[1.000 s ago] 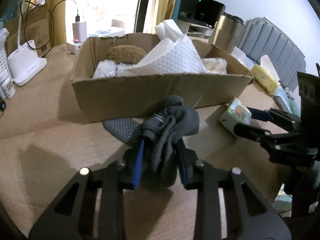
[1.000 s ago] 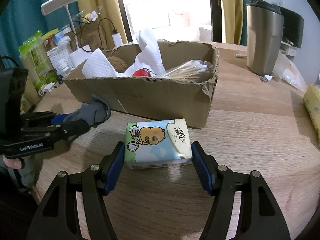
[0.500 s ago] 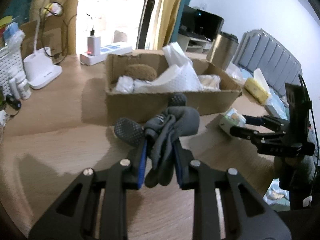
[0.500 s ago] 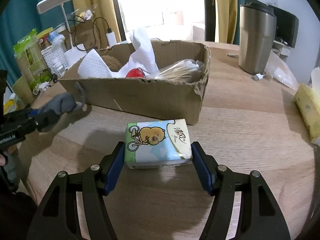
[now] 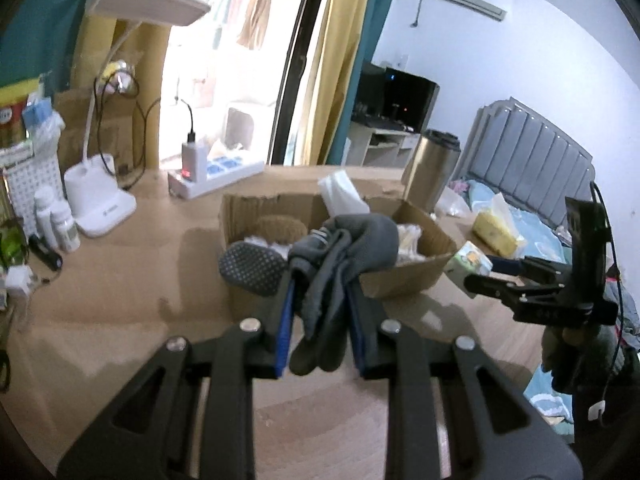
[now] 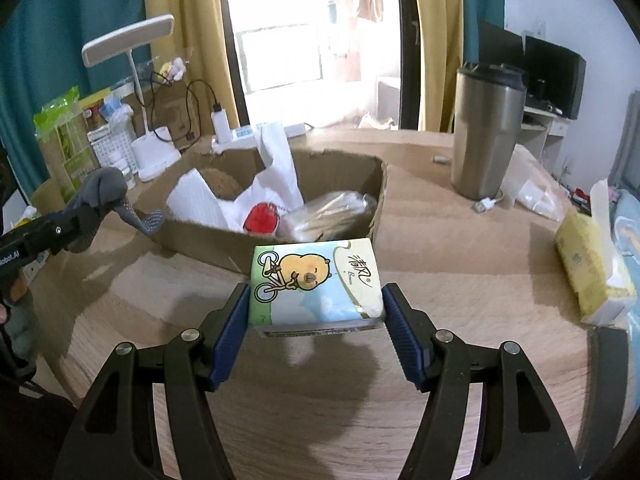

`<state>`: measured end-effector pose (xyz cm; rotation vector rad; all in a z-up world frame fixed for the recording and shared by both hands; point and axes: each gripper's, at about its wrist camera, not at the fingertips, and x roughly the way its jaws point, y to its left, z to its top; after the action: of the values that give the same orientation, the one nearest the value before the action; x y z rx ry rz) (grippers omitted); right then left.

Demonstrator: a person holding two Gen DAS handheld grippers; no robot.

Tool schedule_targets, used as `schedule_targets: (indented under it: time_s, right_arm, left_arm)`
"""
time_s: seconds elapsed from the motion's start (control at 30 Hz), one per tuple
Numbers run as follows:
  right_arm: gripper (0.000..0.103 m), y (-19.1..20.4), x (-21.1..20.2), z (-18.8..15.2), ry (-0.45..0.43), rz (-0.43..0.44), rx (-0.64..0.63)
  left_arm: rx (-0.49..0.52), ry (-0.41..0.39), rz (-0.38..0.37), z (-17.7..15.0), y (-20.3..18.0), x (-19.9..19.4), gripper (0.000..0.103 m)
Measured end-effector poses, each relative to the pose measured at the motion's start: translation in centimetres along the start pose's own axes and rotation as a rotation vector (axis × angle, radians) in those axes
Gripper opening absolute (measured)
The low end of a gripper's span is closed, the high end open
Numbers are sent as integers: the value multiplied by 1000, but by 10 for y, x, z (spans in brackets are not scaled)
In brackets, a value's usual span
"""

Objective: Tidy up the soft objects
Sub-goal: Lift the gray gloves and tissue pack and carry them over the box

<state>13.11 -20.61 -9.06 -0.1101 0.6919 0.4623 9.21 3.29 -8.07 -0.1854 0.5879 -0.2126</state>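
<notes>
My left gripper [image 5: 320,300] is shut on a bundle of grey socks [image 5: 344,248] with dotted soles and holds it in the air in front of the cardboard box [image 5: 404,280]. The socks also show in the right wrist view [image 6: 108,192], left of the box [image 6: 360,216]. My right gripper [image 6: 316,312] is shut on a small tissue pack [image 6: 314,280] with a cartoon cyclist, lifted above the table near the box's front wall. The pack also shows in the left wrist view [image 5: 470,264]. The box holds white paper towel [image 6: 196,200], a brown fuzzy item [image 5: 280,230] and plastic bags.
A steel tumbler [image 6: 486,132] stands behind the box on the right. A yellow tissue packet [image 6: 592,276] lies at the table's right edge. A white desk lamp [image 5: 100,196], power strip [image 5: 216,176] and small bottles [image 5: 60,220] stand at the far left.
My left gripper has risen and pulled back with the socks, now above the box's height. My right gripper has closed on the tissue pack and lifted it off the table.
</notes>
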Motion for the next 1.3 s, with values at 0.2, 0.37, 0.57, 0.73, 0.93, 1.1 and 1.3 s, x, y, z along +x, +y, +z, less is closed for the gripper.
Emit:
schedule_targets:
  time_s: [0.2, 0.37, 0.57, 0.73, 0.93, 1.1, 1.3]
  right_arm:
    - [69, -1, -12, 11, -42, 2, -8]
    - [69, -1, -16, 18, -63, 2, -15]
    - [69, 1, -19, 29, -91, 2, -26]
    - [69, 2, -18, 41, -118, 14, -32]
    - [69, 3, -11, 53, -139, 36, -41]
    - [69, 2, -3, 60, -138, 46, -51]
    - [69, -3, 6, 68, -135, 51, -50]
  left_arm:
    - [8, -69, 19, 25, 5, -7, 25]
    - [19, -106, 24, 38, 6, -9, 25]
    - [24, -105, 18, 47, 6, 0, 25]
    - [34, -98, 12, 51, 3, 6, 25]
    - [40, -91, 6, 57, 1, 15, 25]
    - [36, -77, -12, 59, -2, 27, 25]
    - [61, -42, -51, 60, -11, 49, 25]
